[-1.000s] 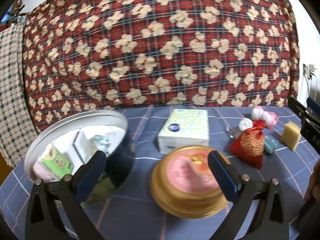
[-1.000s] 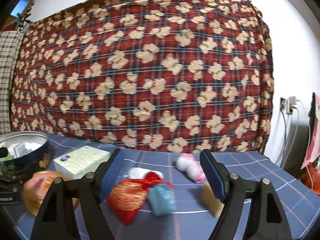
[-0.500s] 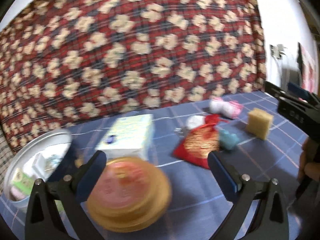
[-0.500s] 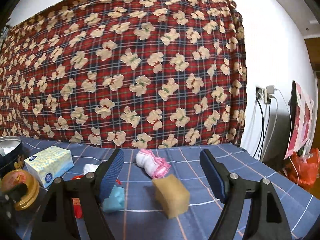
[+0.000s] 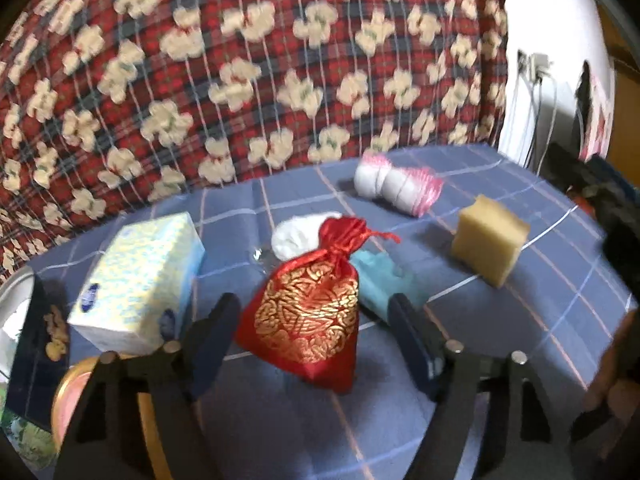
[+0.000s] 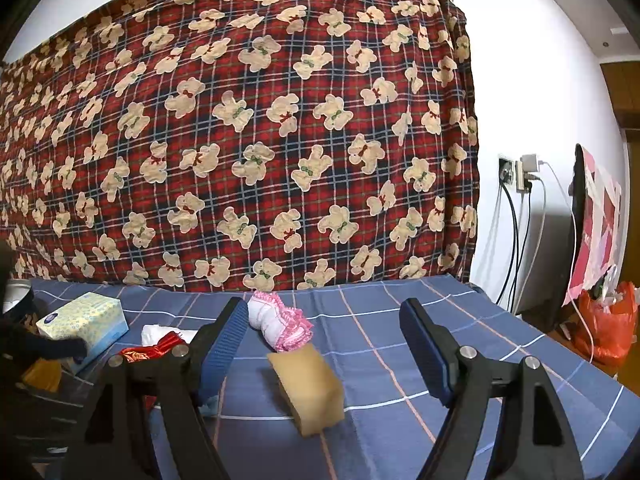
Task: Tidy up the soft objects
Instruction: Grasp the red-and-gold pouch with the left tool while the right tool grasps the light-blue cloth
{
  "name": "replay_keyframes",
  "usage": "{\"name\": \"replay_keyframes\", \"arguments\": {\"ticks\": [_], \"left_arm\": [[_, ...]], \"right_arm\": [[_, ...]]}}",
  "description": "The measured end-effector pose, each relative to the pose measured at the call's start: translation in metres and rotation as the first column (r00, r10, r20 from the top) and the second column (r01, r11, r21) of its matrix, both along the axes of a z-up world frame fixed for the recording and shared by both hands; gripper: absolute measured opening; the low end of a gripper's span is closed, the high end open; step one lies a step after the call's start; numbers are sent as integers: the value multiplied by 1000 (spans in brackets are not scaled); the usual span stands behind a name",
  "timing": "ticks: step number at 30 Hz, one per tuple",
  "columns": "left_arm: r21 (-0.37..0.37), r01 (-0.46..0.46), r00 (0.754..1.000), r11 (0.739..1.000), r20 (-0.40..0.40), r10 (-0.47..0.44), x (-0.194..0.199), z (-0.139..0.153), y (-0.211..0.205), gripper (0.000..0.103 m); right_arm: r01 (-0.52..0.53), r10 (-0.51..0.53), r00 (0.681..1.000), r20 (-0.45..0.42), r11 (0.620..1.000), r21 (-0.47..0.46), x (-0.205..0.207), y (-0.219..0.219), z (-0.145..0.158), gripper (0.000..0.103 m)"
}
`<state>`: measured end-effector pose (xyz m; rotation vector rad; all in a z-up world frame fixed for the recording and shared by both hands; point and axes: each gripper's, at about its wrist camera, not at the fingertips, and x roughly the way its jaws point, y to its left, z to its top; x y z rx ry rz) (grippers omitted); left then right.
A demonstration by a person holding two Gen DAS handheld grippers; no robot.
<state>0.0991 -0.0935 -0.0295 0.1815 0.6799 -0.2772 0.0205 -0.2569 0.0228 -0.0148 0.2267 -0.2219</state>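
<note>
My left gripper (image 5: 316,332) is open, its fingers on either side of a red and gold drawstring pouch (image 5: 312,320) lying on the blue checked cloth. A teal soft item (image 5: 380,276) and a white soft item (image 5: 296,236) lie against the pouch. A pink and white rolled sock (image 5: 400,186) and a tan sponge (image 5: 488,248) lie further right. My right gripper (image 6: 324,344) is open and empty, with the sponge (image 6: 308,388) between its fingers and the sock (image 6: 280,326) just beyond.
A tissue box (image 5: 140,284) stands left of the pouch; it also shows in the right wrist view (image 6: 84,324). A round gold tin (image 5: 104,412) and a dark tin (image 5: 32,352) sit at the near left. The table's right edge (image 6: 560,344) drops off near wall cables.
My left gripper has swung right from the gold tin to straddle the red pouch. My right gripper has moved right from the pouch to straddle the sponge. Both stay open.
</note>
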Motion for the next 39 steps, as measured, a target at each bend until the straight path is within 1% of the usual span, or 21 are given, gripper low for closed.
{"name": "replay_keyframes", "arguments": {"ticks": [5, 10, 12, 14, 15, 17, 18, 20, 22, 25, 27, 29, 30, 32, 34, 36, 38, 39], "left_arm": [[-7, -33, 995, 999, -89, 32, 22, -13, -4, 72], [-15, -57, 988, 998, -144, 55, 36, -18, -5, 72], [-16, -55, 985, 998, -163, 52, 40, -20, -6, 66], [-34, -52, 983, 998, -177, 46, 41, -21, -3, 51], [-49, -54, 982, 997, -186, 44, 42, -21, -1, 48], [-69, -59, 981, 996, -188, 45, 42, -20, 3, 38], [-77, -58, 982, 995, -183, 43, 40, -19, 4, 35], [-83, -52, 986, 995, -165, 38, 37, -16, 5, 26], [-98, -45, 991, 994, -131, 32, 29, -11, 7, 23], [-153, -33, 999, 988, -48, 26, 9, 1, 17, 23], [-173, -16, 1000, 985, 1, 17, -6, 9, 22, 23], [-202, -1, 1000, 979, 31, 7, -19, 16, 28, 23], [-227, 6, 999, 974, 45, 4, -28, 20, 33, 23], [-249, 15, 998, 968, 63, 0, -38, 27, 41, 23], [-247, 22, 996, 969, 91, 0, -49, 33, 48, 23], [-240, 25, 994, 970, 112, 2, -59, 39, 56, 23], [-242, 27, 992, 970, 127, 4, -65, 44, 63, 23], [-239, 26, 991, 971, 132, 6, -67, 46, 66, 23]], "right_arm": [[-15, 15, 1000, -7, 1000, 25, 1, -2, 0, 80], [-27, 28, 999, -16, 998, 50, 2, -4, -1, 80], [-34, 35, 999, -26, 997, 66, 4, -6, -2, 80], [-35, 38, 999, -35, 996, 77, 6, -7, -3, 80], [-35, 38, 999, -37, 996, 80, 6, -7, -3, 80], [-34, 37, 998, -40, 996, 84, 6, -8, -4, 80], [-33, 37, 998, -42, 996, 85, 7, -8, -5, 80], [-30, 34, 998, -49, 996, 86, 7, -9, -6, 80], [-26, 31, 998, -56, 996, 90, 8, -10, -7, 80], [-20, 25, 998, -57, 995, 95, 8, -12, -7, 80], [-25, 31, 998, -54, 994, 104, 8, -13, -7, 80], [-39, 45, 997, -55, 993, 115, 9, -13, -8, 80], [-50, 57, 997, -60, 992, 115, 9, -12, -9, 80], [-81, 89, 994, -70, 991, 110, 11, -8, -9, 80], [-125, 132, 988, -76, 988, 88, 12, 0, -10, 80], [-173, 176, 981, -85, 984, 42, 13, 14, -10, 80], [-229, 231, 966, -116, 973, 23, 17, 27, -12, 80], [-259, 261, 954, -151, 965, 30, 22, 34, -14, 80]]}}
